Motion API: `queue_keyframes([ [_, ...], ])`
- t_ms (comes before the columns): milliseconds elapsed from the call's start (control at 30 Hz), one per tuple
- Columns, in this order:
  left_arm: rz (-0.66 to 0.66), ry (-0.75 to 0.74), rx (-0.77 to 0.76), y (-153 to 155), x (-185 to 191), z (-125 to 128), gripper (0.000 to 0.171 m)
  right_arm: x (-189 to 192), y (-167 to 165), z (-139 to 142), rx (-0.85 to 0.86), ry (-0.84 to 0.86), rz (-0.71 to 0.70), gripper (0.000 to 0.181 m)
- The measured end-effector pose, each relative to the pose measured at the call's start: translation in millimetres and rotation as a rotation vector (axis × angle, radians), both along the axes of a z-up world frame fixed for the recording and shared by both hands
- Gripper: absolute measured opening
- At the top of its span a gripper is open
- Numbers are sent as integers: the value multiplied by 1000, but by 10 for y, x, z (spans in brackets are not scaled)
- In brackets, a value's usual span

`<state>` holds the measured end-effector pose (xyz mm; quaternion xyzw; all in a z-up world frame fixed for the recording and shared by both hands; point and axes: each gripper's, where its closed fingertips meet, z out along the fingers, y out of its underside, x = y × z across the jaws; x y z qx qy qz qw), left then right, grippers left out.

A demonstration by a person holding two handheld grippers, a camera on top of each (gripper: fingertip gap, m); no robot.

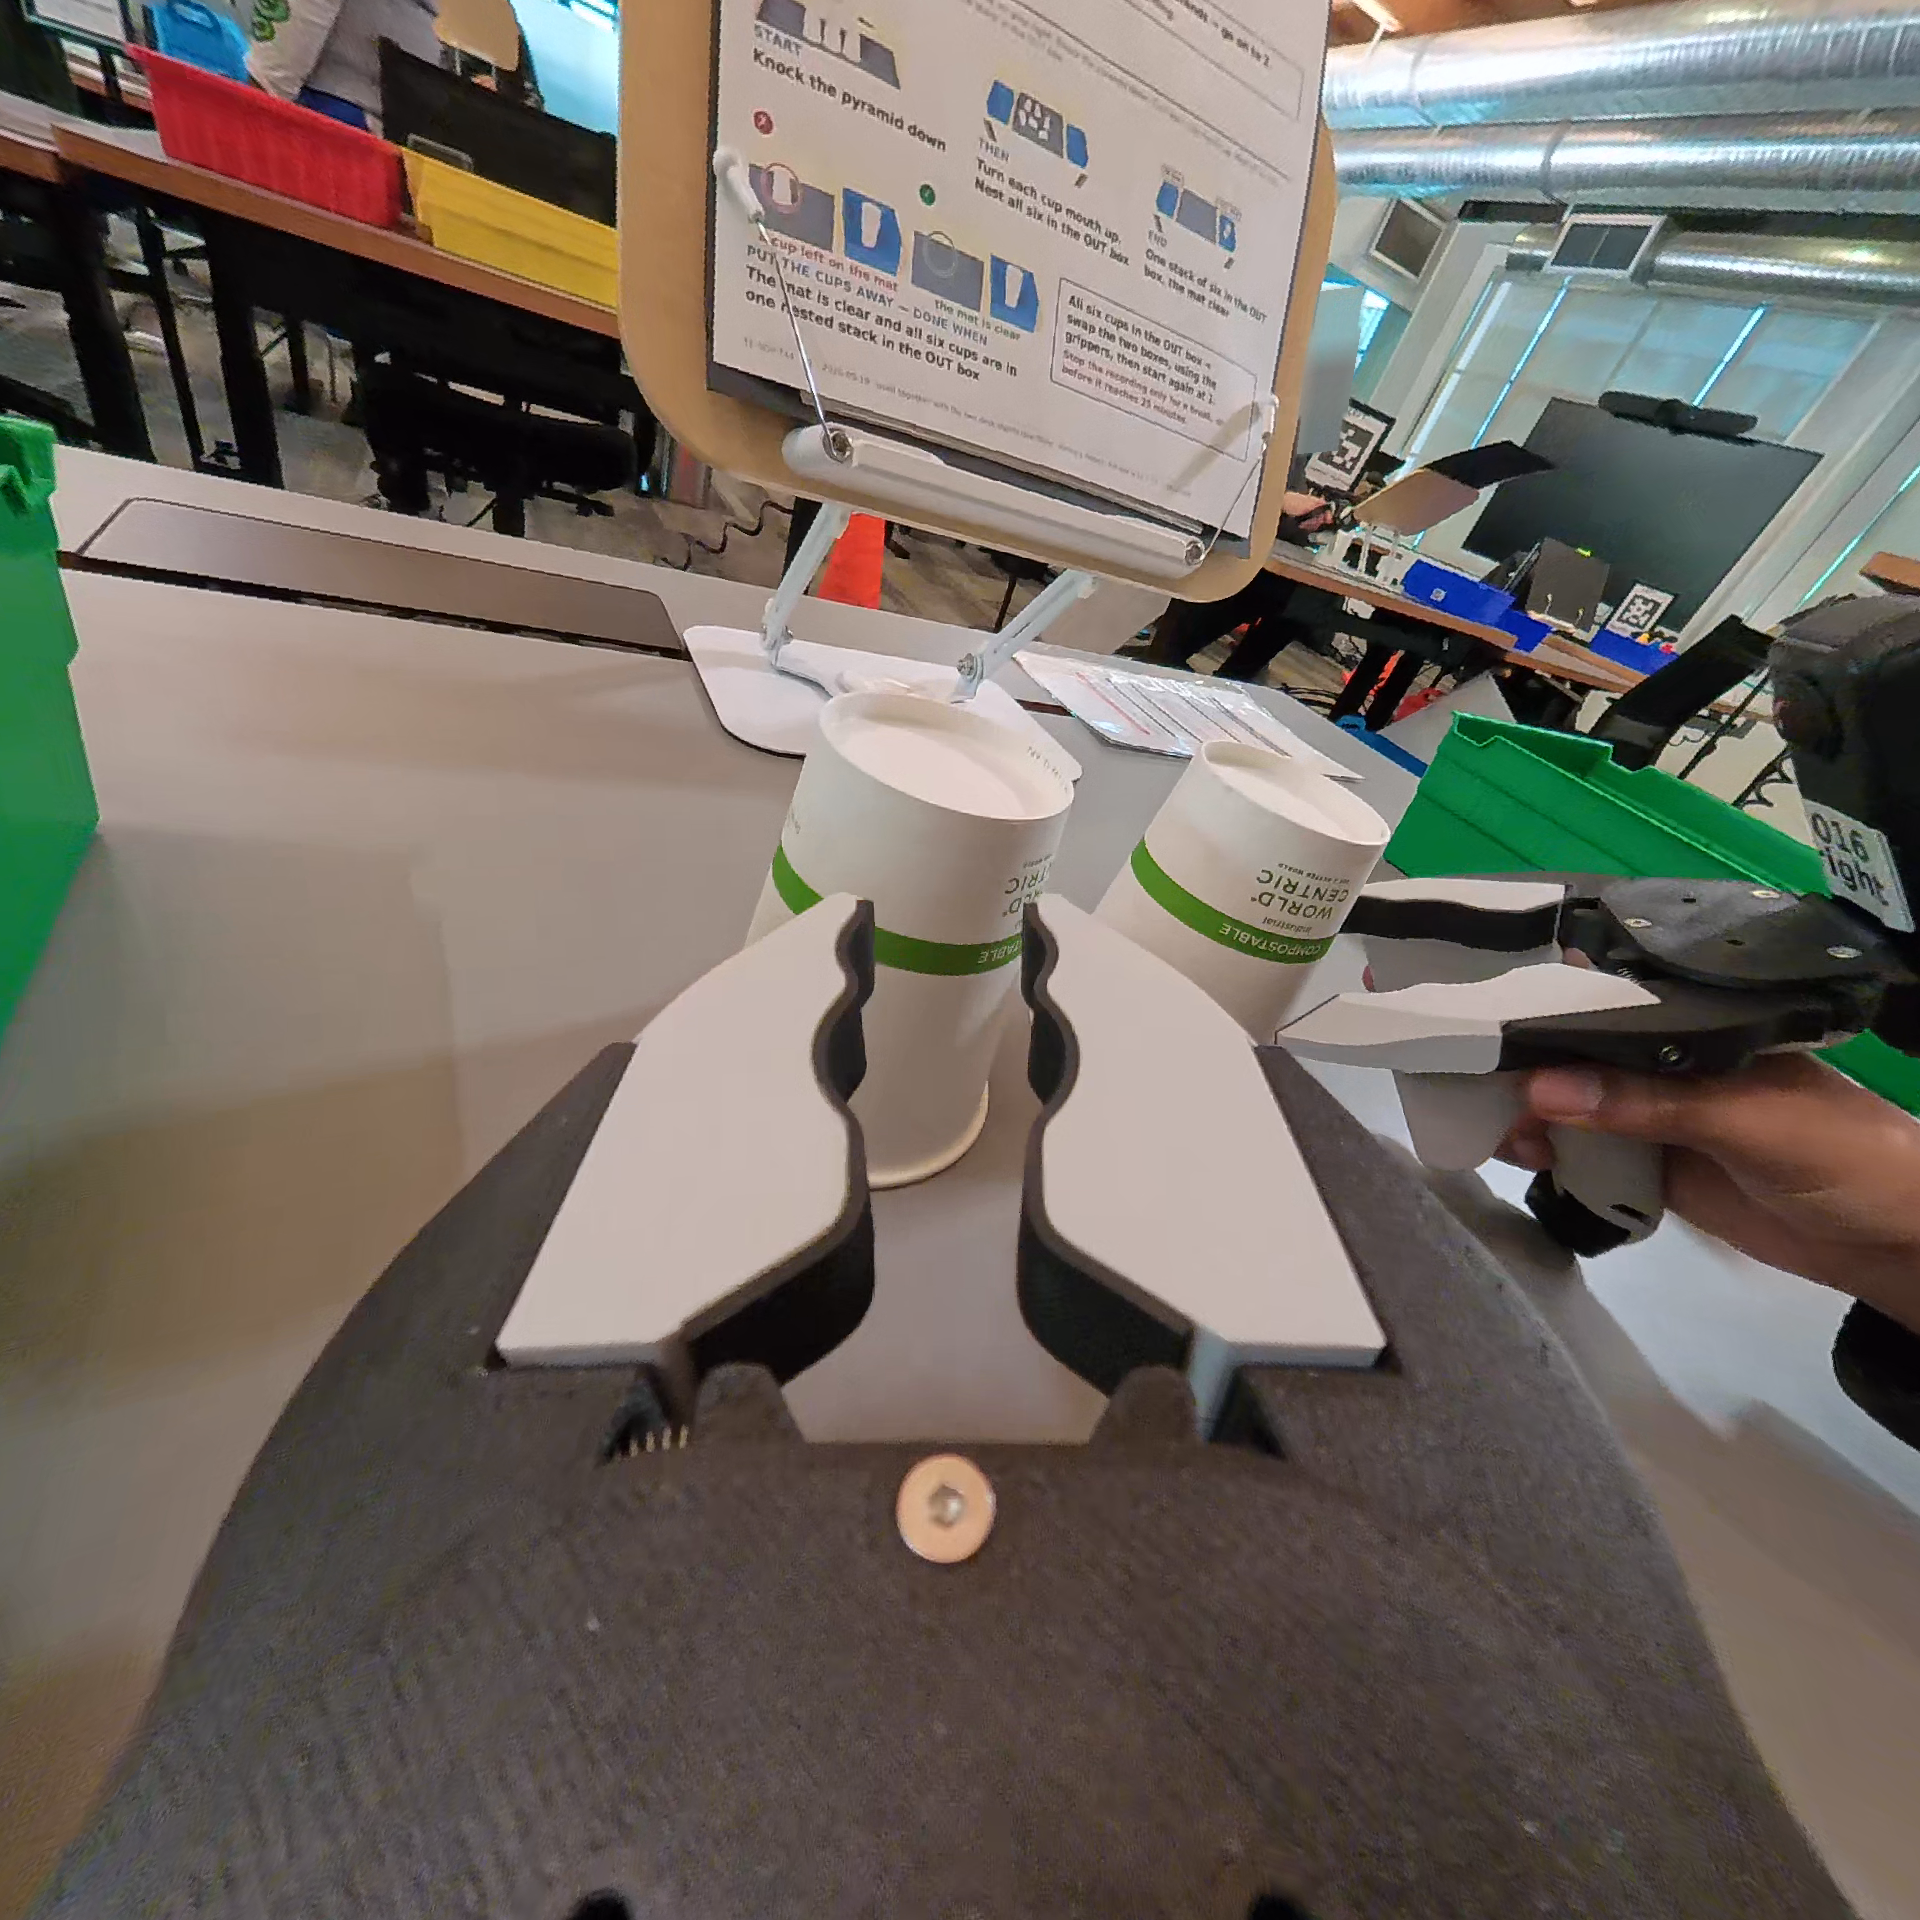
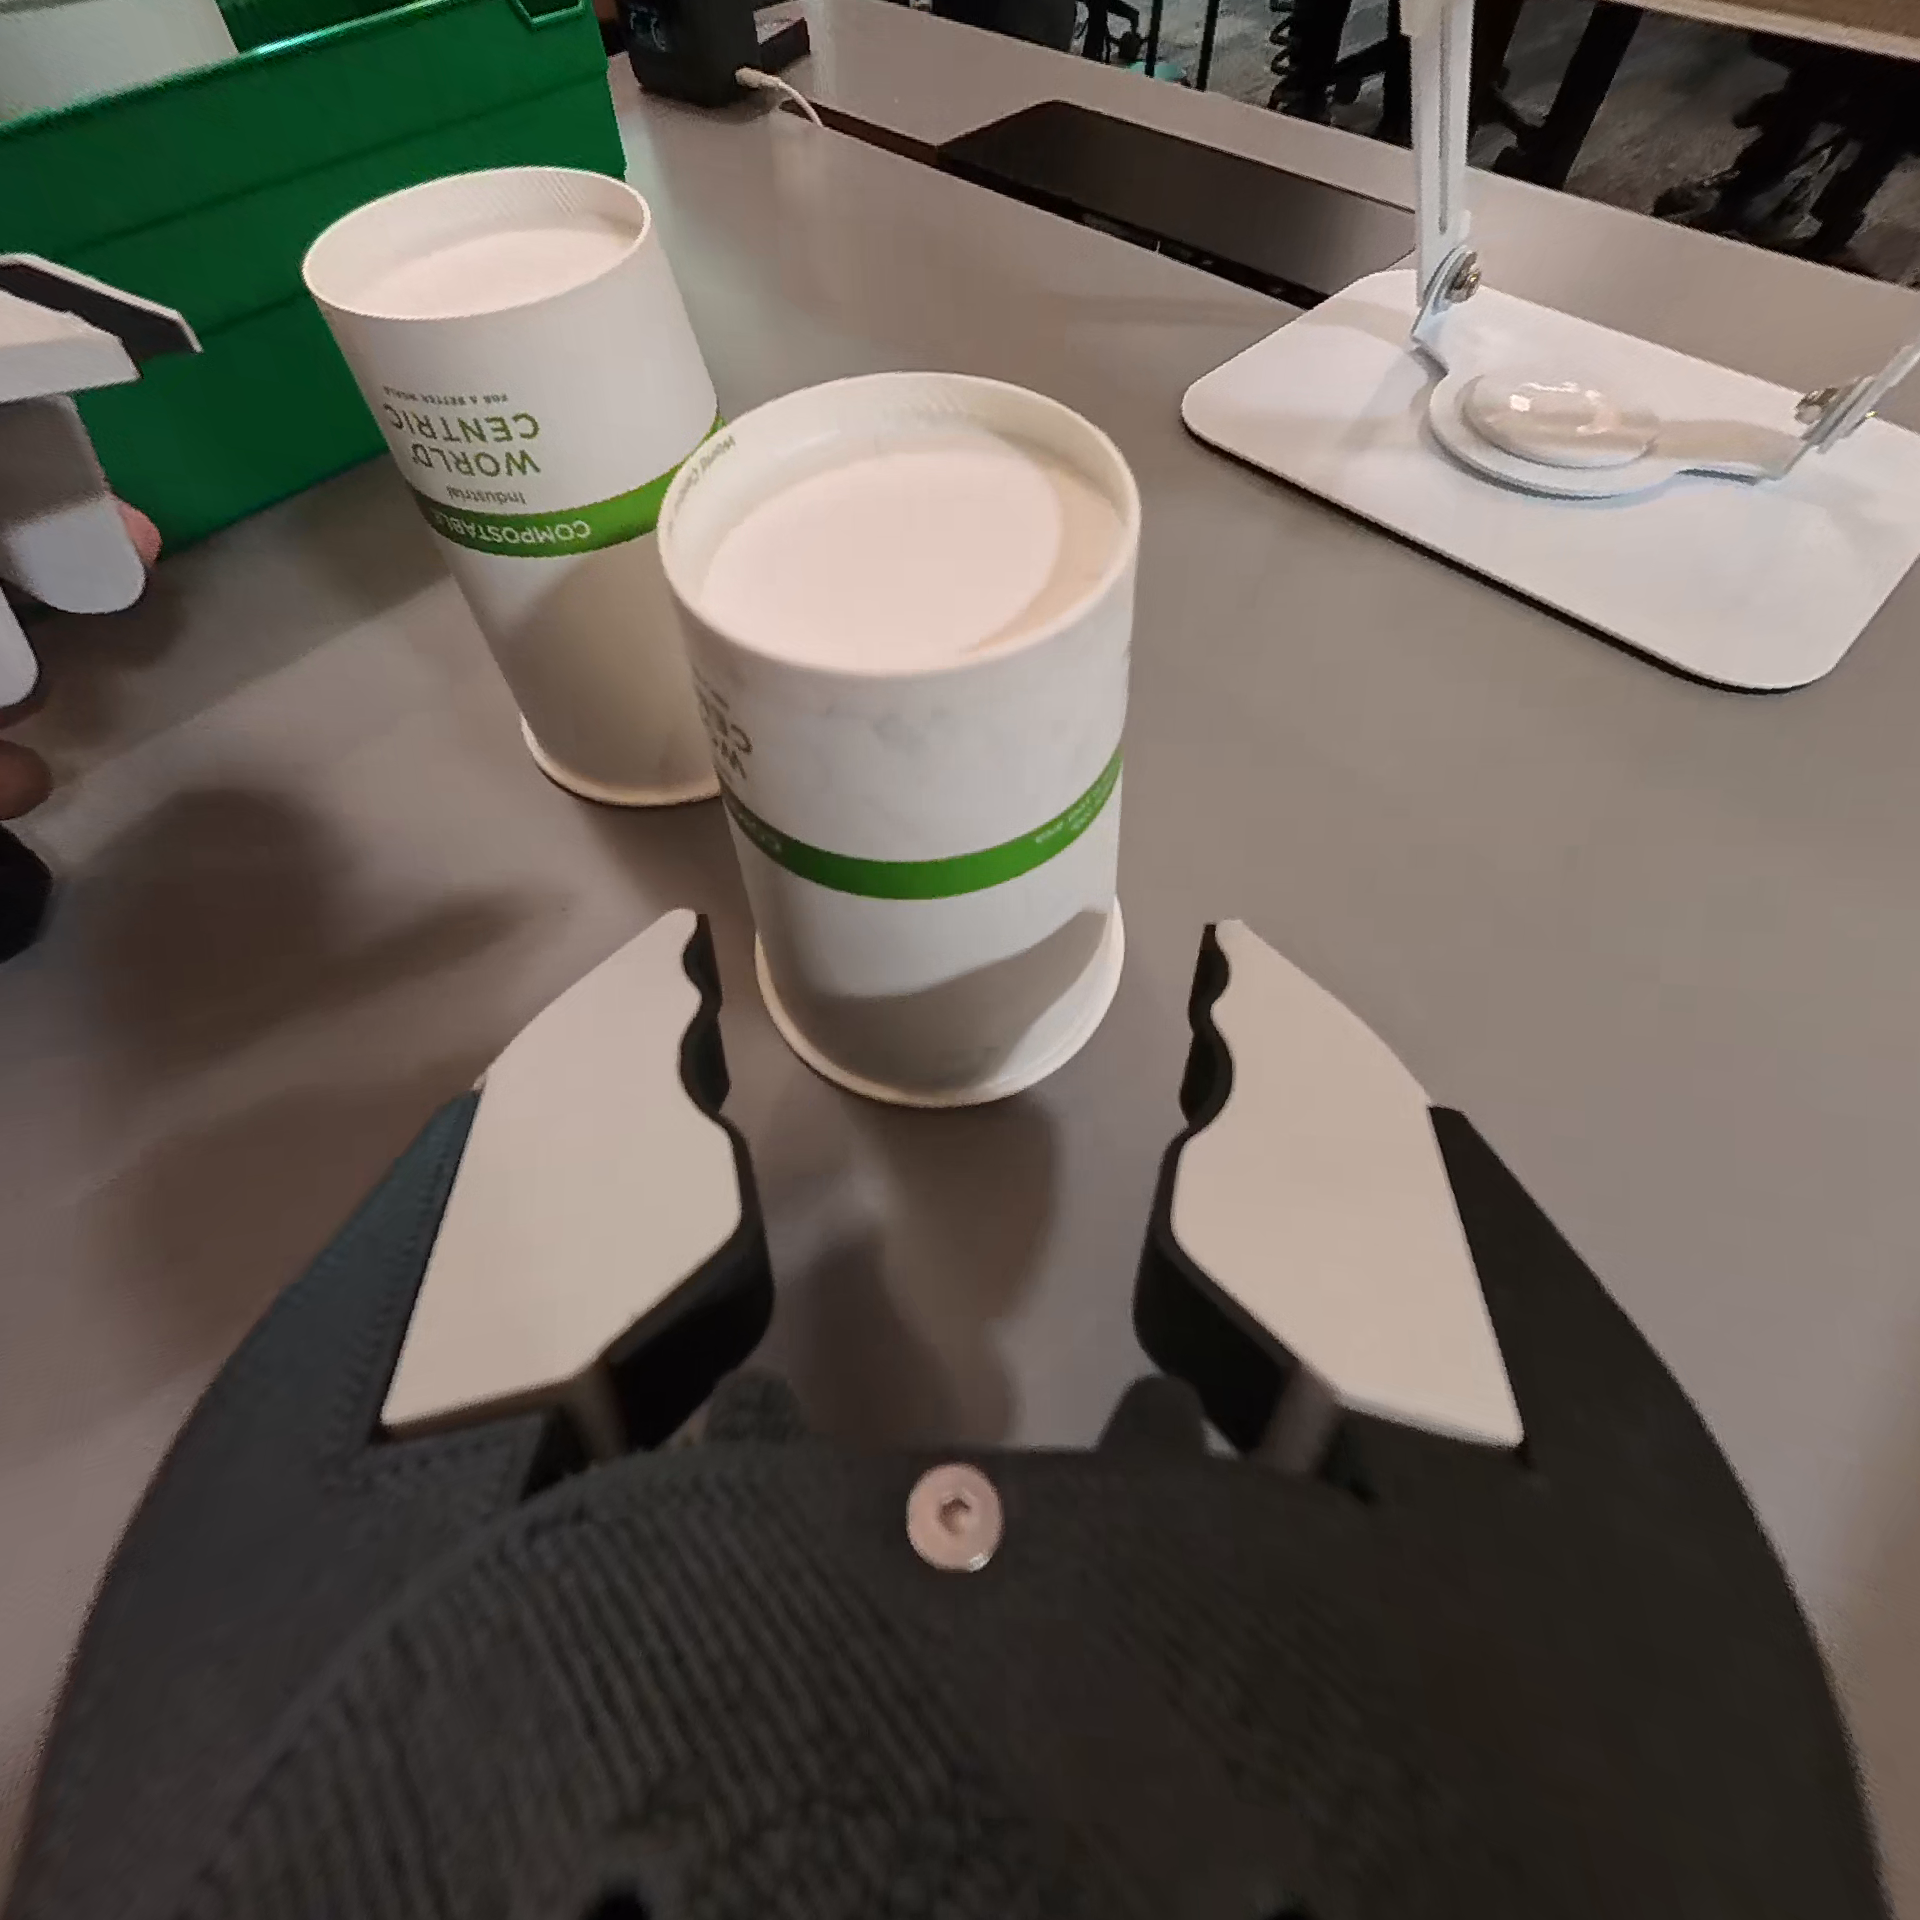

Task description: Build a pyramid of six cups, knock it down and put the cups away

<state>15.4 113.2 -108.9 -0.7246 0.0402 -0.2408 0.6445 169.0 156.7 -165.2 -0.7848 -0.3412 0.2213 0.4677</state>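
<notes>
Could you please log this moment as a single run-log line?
left gripper: open, nearest left upside-down paper cup | right gripper: open, before right upside-down paper cup | both cups on grey table

Two upside-down paper cups (image 2: 914, 727) (image 2: 520, 468) are standing close together mid-desk (image 2: 1455, 935), a green bin (image 2: 260, 187) blocking behind them, a white stand base (image 2: 1558, 540) sitting well right, open desk lying between.

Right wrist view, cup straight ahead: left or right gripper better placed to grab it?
Right, likely. The right gripper is open, the cup just ahead and centred between its fingers. The left gripper faces the other cup.
</notes>
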Motion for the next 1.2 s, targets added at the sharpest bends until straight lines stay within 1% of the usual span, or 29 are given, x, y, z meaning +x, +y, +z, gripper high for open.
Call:
queue_keyframes([
  [167,-9,19,0,-43,14,-26,28,-52,26,2,-9,4,8,83],
  [200,-10,29,-1,-68,8,-38,28,-87,40,12,-9,7,11,79],
  [233,-10,41,-2,-96,-5,-50,28,-122,58,28,-4,10,12,71],
  [267,-5,55,0,-124,-26,-57,28,-153,80,44,6,9,8,69],
  [367,22,87,15,-187,-127,-36,28,-238,107,54,31,-13,14,69],
  [467,47,99,11,-246,-228,-61,28,-351,108,48,17,-12,34,69],
  [567,70,73,8,-294,-330,-47,28,-415,131,40,6,-10,36,69],
  [700,97,51,8,-331,-434,-26,28,-401,160,39,-14,1,30,69],
  [833,96,34,2,-320,-438,-30,27,-412,145,36,-7,-5,35,69],
  [1200,71,47,-14,-298,-358,-80,28,-424,119,37,-5,-1,40,69],
])
